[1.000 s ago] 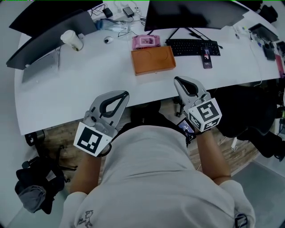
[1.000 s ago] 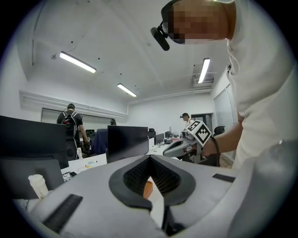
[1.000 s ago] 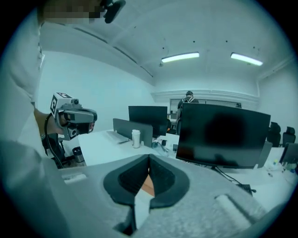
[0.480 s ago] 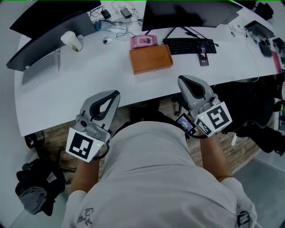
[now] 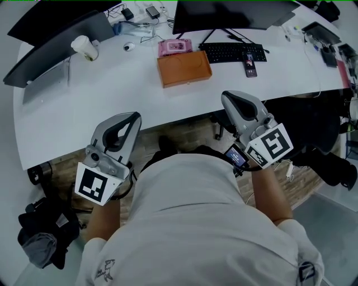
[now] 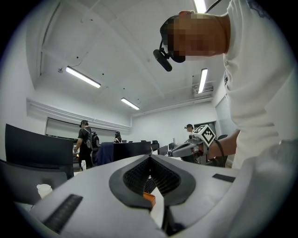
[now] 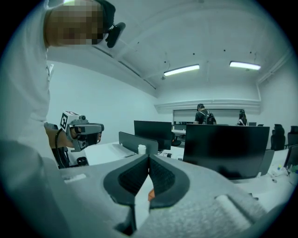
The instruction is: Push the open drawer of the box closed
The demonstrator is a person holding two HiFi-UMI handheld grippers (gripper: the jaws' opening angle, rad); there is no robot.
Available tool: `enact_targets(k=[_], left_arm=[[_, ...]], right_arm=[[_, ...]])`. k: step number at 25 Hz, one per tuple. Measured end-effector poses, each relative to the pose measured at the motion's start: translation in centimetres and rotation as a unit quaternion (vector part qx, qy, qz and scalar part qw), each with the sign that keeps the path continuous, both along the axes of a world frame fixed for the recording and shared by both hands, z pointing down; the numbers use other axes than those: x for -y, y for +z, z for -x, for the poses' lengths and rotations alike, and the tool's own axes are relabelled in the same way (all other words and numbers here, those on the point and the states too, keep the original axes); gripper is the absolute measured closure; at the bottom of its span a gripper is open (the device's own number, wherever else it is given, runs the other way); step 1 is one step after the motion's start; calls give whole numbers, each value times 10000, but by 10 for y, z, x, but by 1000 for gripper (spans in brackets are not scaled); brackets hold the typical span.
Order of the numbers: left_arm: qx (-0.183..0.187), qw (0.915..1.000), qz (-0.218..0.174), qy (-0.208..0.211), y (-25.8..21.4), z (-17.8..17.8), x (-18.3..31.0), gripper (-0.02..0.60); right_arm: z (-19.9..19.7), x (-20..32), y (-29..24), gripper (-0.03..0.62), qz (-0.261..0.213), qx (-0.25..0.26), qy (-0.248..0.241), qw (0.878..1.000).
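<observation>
The orange box (image 5: 183,68) lies flat on the white table (image 5: 84,106), near its middle; from above I cannot tell whether its drawer sticks out. Both grippers hover off the table's near edge, close to the person's body and well short of the box. My left gripper (image 5: 135,116) is shut and empty, tips pointing at the table edge. My right gripper (image 5: 225,96) is also shut with nothing in it. A sliver of the orange box (image 6: 149,199) shows through the left gripper's (image 6: 150,157) hollow, and another sliver of the box (image 7: 150,195) through the right gripper's (image 7: 149,157) hollow.
Behind the box sit a pink case (image 5: 174,47), a keyboard (image 5: 232,52), a phone (image 5: 248,62) and a dark monitor (image 5: 229,14). A paper cup (image 5: 83,47) stands at the far left. A black bag (image 5: 42,234) lies on the floor. People stand in the background.
Both grippers have drawn back from the table toward the body, the left one further left and lower. The box sits higher in the view. Both stay shut.
</observation>
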State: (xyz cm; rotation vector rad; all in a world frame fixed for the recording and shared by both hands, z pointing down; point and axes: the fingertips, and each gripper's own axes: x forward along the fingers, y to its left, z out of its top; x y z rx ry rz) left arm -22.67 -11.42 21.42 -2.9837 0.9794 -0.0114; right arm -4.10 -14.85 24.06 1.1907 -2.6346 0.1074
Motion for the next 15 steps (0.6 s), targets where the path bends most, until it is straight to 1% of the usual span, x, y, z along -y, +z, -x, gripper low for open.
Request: enact_targets(k=[4, 6, 8, 11, 15], left_arm=[[124, 9998, 135, 1, 7, -17, -9, 583], [5, 9998, 210, -29, 7, -33, -13, 583], [-183, 9995, 245, -78, 2, -51, -17, 583], [-168, 9993, 328, -113, 9, -79, -33, 583], [-187, 9992, 297, -189, 12, -123, -68, 583]], right_arm=[[-8, -6, -1, 591, -1, 54, -164, 9999], [-19, -12, 3, 590, 19, 99, -243, 9997], [-34, -22, 8, 591, 77, 140, -305, 9994], [-59, -40, 15, 591, 142, 176, -394, 9990], [-102, -75, 18, 591, 144, 264, -515, 9982]])
